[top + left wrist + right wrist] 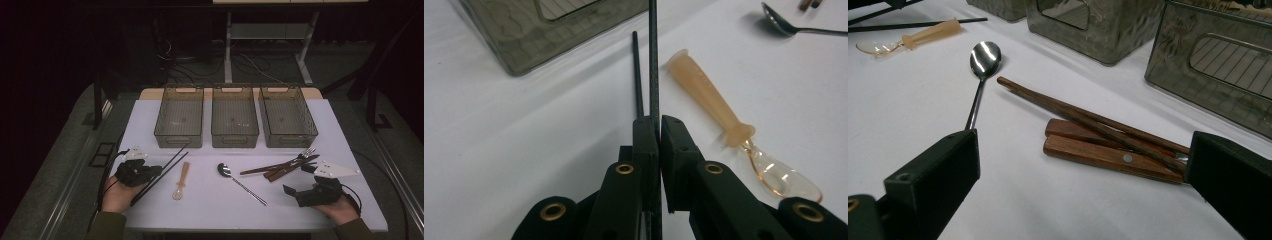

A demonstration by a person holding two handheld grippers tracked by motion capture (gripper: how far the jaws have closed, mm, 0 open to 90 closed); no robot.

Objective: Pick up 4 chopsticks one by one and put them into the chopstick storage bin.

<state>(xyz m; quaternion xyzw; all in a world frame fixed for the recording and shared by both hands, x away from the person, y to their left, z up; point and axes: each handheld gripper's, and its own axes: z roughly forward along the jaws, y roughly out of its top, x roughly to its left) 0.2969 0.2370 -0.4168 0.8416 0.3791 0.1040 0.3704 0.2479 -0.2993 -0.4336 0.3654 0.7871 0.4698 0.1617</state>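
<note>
The black chopsticks [653,60] look matt and finely ribbed, the small spoon [744,137] has a frosted tan plastic handle and glossy clear bowl, the metal spoon [983,60] shines like a mirror, the wooden handles [1108,155] look smooth, and the bins [179,120] are smoky translucent plastic.

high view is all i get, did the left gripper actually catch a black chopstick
Observer: Yes. In the left gripper view the left gripper is shut on one black chopstick; the second chopstick lies free beside it.
Operator: right gripper holding anything
Observer: No. The right gripper is open, with the wooden handles lying between its jaws, unpinched.
Operator: is the metal spoon face up
Observer: Yes, the right gripper view shows the metal spoon with its hollow facing up.
</note>
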